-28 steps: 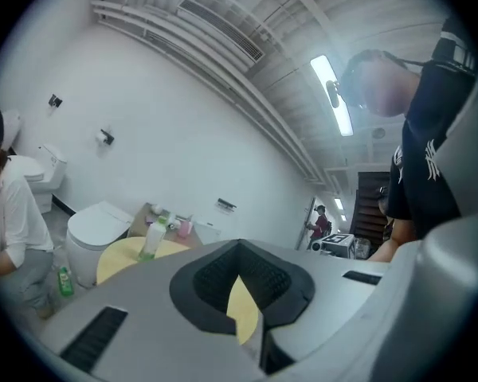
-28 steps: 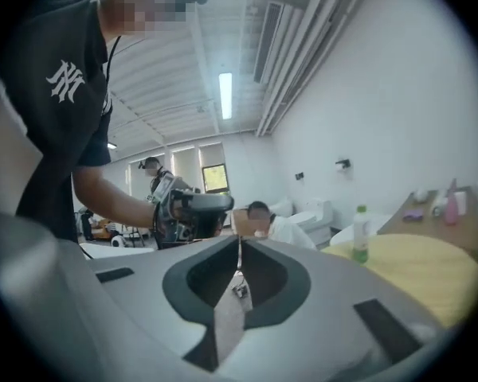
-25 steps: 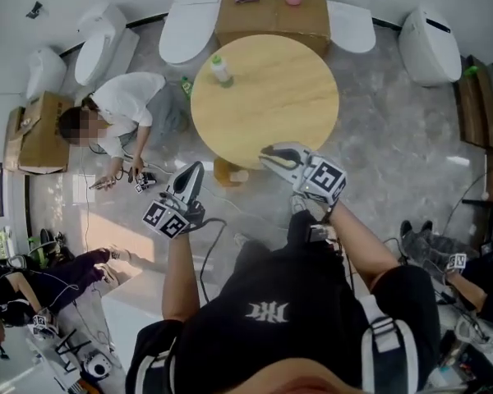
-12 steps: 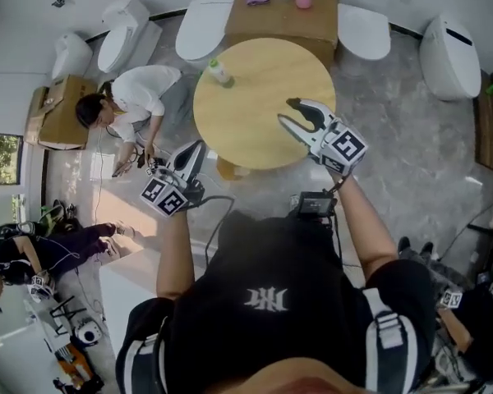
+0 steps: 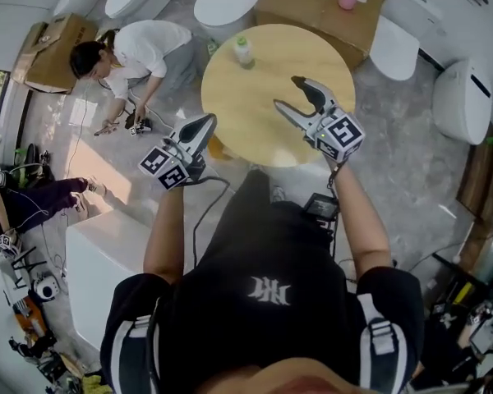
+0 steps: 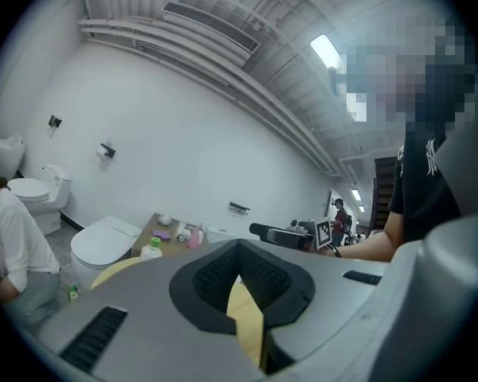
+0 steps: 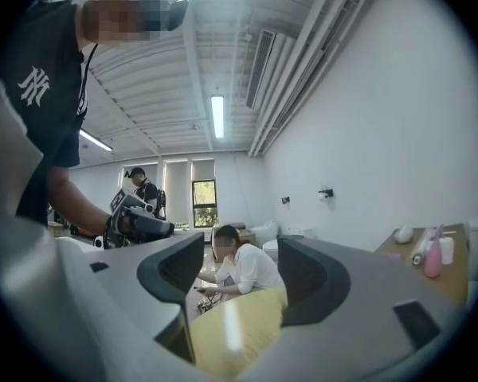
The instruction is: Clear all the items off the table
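Head view: the bottle (image 5: 243, 52) stands upright at the far-left edge of the counter (image 5: 240, 105), ahead-left of my right gripper (image 5: 290, 93), the nearer one. My left gripper (image 5: 205, 124) hangs off the near-left edge.
Left gripper view: fingers together, empty.
Right gripper view: fingers have just been opening; apart, nothing between.

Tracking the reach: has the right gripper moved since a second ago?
Yes. The right gripper has advanced from the round table's near edge to over its top, and its fingers have just been opening, with nothing between them.
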{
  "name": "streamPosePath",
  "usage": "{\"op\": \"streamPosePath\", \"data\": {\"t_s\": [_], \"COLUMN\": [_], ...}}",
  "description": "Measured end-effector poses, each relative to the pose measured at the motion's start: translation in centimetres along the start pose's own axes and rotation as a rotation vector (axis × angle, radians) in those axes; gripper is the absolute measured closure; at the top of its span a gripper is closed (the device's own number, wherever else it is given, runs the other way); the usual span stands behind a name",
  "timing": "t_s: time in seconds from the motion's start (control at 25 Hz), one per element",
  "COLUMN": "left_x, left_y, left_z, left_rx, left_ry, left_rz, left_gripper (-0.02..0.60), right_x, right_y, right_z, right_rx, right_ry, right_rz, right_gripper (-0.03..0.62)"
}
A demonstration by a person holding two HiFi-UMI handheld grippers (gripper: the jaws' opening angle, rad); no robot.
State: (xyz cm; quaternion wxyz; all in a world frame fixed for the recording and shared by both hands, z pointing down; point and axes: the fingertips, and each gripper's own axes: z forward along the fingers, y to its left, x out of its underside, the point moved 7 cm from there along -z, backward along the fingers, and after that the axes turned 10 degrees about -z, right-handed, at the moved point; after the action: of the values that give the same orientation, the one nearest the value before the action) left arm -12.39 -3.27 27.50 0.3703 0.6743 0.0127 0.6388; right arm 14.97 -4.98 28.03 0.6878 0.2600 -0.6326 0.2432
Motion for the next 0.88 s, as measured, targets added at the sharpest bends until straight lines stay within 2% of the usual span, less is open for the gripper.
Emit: {"op": "streamPosePath", "data": {"t_s": [0.08, 0.28, 0.32, 0.36, 0.48, 0.68, 0.88], "left_x": [0.2, 0.0, -0.1, -0.1, 0.0, 1.4, 2.6], "left_y": [1.9, 6.3, 7.1, 7.9, 10.2, 12.9, 13.6], "left_z": [0.8, 2.0, 1.9, 1.8, 2.1, 2.7, 2.9], "left_rx": [0.002, 0.011, 0.006, 0.002, -0.009, -0.077, -0.169], "left_ry": [-0.002, 0.007, 0.002, -0.003, 0.006, 0.014, 0.013], "left_rz": [-0.015, -0.028, -0.035, -0.043, -0.066, -0.103, -0.112], "left_gripper": [0.569, 0.569, 0.569, 0.569, 0.569, 0.569, 0.569], "right_x": [0.7, 3.1, 3.6, 4.1, 5.5, 9.4, 13.8], "right_y": [-1.2, -4.8, -5.5, -6.2, -8.0, -9.5, -11.8], "right_z": [2.3, 7.8, 8.9, 9.9, 12.6, 16.0, 18.5], "right_rx": [-0.015, -0.023, -0.028, -0.032, -0.047, -0.132, -0.193], "right_ry": [0.032, 0.102, 0.117, 0.130, 0.165, 0.213, 0.205], "right_rz": [0.000, 0.023, 0.029, 0.035, 0.029, 0.015, 0.082], "right_gripper": [0.272, 0.272, 0.266, 0.225, 0.218, 0.218, 0.218]}}
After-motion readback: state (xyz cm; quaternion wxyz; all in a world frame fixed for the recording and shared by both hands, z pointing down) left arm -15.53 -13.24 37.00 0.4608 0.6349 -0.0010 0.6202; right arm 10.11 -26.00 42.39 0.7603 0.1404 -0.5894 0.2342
